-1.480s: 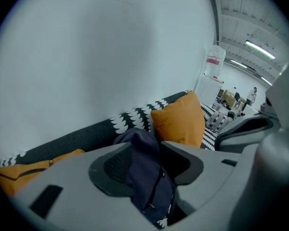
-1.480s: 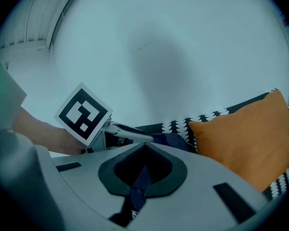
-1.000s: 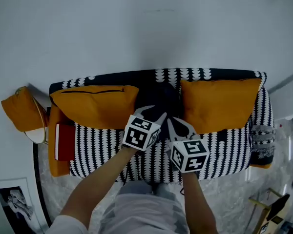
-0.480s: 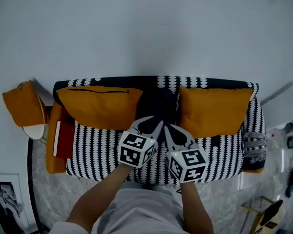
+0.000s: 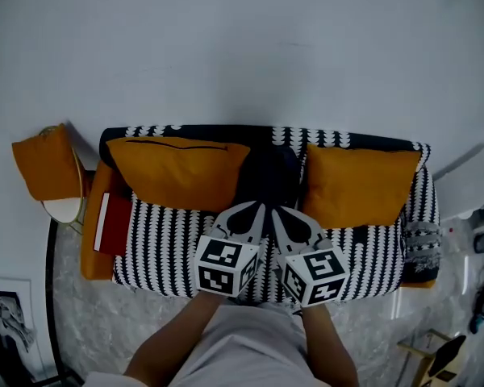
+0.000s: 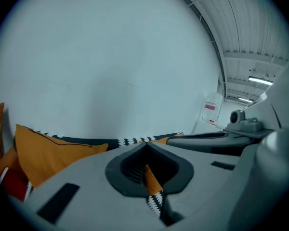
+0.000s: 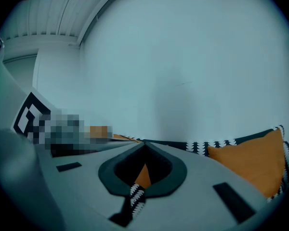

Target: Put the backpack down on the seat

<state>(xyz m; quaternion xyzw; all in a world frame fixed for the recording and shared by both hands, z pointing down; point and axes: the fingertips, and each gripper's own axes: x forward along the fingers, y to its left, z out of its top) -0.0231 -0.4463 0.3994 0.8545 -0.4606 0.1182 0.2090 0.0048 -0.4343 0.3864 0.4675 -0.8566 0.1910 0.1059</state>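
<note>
The dark backpack (image 5: pixel 266 174) rests on the black-and-white patterned sofa seat (image 5: pixel 169 244), leaning against the backrest between two orange cushions (image 5: pixel 177 172) (image 5: pixel 359 184). My left gripper (image 5: pixel 248 214) and right gripper (image 5: pixel 287 218) hover side by side over the seat's front, just short of the backpack and apart from it. In the left gripper view the left gripper (image 6: pixel 147 147) has its jaws met with nothing between them. In the right gripper view the right gripper (image 7: pixel 144 143) is likewise shut and empty. Both gripper views look over the backrest at the pale wall.
A red book (image 5: pixel 113 224) lies on an orange pad at the sofa's left end. Beside it a round side table (image 5: pixel 64 210) carries another orange cushion (image 5: pixel 44 172). A grey folded cloth (image 5: pixel 421 239) sits on the right armrest. A framed picture (image 5: pixel 12 337) lies at lower left.
Both grippers have drawn back from the backpack toward the seat's front edge. The left jaws have closed. The backpack stays between the cushions.
</note>
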